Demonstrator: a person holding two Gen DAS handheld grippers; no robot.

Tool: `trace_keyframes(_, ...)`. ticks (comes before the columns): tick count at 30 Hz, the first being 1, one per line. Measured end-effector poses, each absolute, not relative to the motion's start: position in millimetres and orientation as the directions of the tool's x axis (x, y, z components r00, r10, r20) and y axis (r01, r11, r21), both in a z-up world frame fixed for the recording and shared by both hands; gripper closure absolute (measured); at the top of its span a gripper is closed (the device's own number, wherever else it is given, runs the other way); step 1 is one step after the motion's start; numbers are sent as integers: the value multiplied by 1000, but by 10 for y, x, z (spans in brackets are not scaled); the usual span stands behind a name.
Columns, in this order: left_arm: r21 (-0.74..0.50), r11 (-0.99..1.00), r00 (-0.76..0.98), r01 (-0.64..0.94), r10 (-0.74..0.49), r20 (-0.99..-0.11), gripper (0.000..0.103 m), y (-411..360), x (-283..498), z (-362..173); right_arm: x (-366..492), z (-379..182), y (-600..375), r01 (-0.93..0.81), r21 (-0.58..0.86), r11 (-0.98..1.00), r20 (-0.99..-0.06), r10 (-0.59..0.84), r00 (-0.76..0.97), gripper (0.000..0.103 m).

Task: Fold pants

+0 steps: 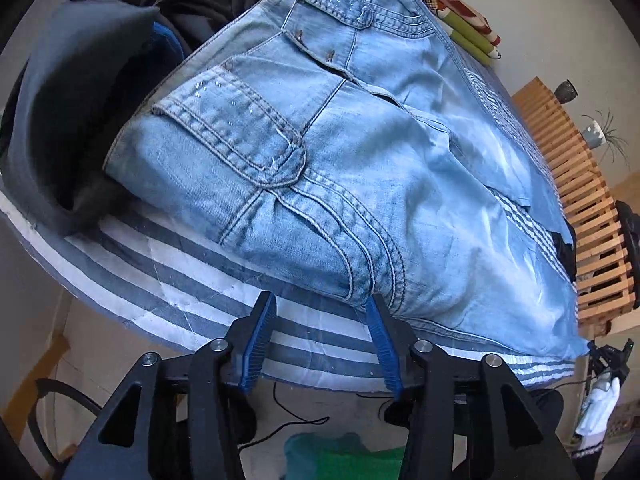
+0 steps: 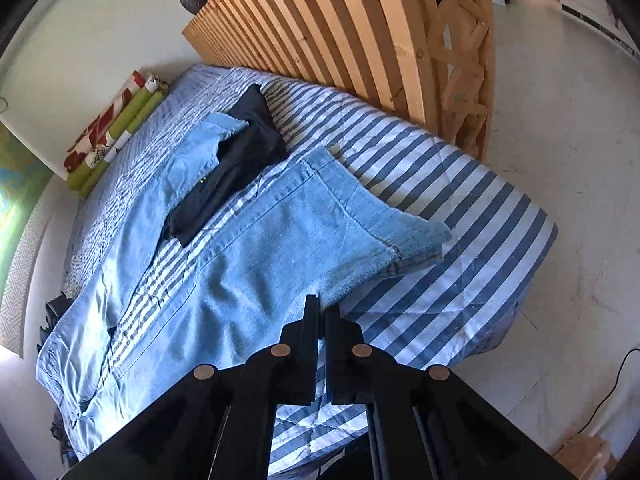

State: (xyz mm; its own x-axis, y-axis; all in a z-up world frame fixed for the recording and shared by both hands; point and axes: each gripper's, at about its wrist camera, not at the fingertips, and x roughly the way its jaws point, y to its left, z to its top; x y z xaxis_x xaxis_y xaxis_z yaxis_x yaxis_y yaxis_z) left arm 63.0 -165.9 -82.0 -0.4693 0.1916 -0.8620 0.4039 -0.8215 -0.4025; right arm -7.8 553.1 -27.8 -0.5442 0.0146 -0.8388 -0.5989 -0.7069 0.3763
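1. The light blue jeans [image 1: 360, 168] lie spread on a bed with a blue-and-white striped cover [image 1: 168, 276]; the waist end with its flap pockets sits near the bed's edge in the left wrist view, and both legs run away across the mattress
2. In the right wrist view the jeans [image 2: 256, 248] show their legs apart, with striped cover visible between them; the nearer leg's hem is turned up at one corner
3. A dark folded garment [image 2: 236, 160] rests between the legs, overlapping the farther one
4. The left gripper [image 1: 320, 306] has its blue-padded fingers apart, one fingertip [image 1: 374, 304] right at the jeans' seamed edge, nothing between the pads
5. The right gripper [image 2: 322, 308] has its black fingers drawn together with only a thin slit; its tips overlap the edge of the nearer leg in the view, but whether cloth is caught there cannot be told
6. A dark heap of clothes [image 1: 80, 112] lies beside the waist
7. A wooden slatted frame [image 2: 332, 32] stands along the bed's far side, and a patterned red-and-green cushion [image 2: 116, 120] lies against the wall
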Motion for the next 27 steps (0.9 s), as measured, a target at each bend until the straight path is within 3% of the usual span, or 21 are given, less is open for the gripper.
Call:
trace_keyframes(1,-423,-806,-476,414,205,-856,36,-1671,640,-863,-95,-318,5532,-599,392,-698,-840,-6,-543,101)
trace_keyframes(2,-443,-787,-483,430,214,-849,34,-1697,647,-911,-103,-341,5531,-603,393,-694,-842,-7,-540,101)
trace_keyframes(6,-505,-724,-528,470,228,-818,32,-1799,556,-1026,-115,-358,5588,-621,376,-688,-848,14,-529,101)
trace_keyframes(11,-441,-763,-534,472,151,-832,32,-1685,303,-1012,-157,-266,5586,-610,371,-700,-841,24,-540,101)
trace_keyframes(12,-438,-763,-539,476,141,-830,40,-1664,280,-1010,-173,-255,5572,-608,365,-705,-842,29,-539,101)
trace_keyframes(13,-449,-754,-544,479,146,-827,59,-1660,274,-1018,-192,-253,5561,-607,360,-708,-843,33,-538,101)
trace_keyframes(15,-484,-727,-555,487,169,-814,82,-1690,318,-1020,-223,-265,5549,-609,352,-711,-846,37,-532,101)
trace_keyframes(16,-496,-719,-565,487,174,-807,86,-1691,353,-1002,-228,-269,5549,-609,351,-711,-847,37,-531,101)
trace_keyframes(19,-491,-722,-586,487,146,-797,93,-1666,440,-813,-221,-253,5553,-613,356,-705,-844,39,-534,101)
trace_keyframes(27,-466,-777,-633,424,114,-766,96,-1757,98,51,-426,177,5481,-588,392,-707,-792,66,-607,101)
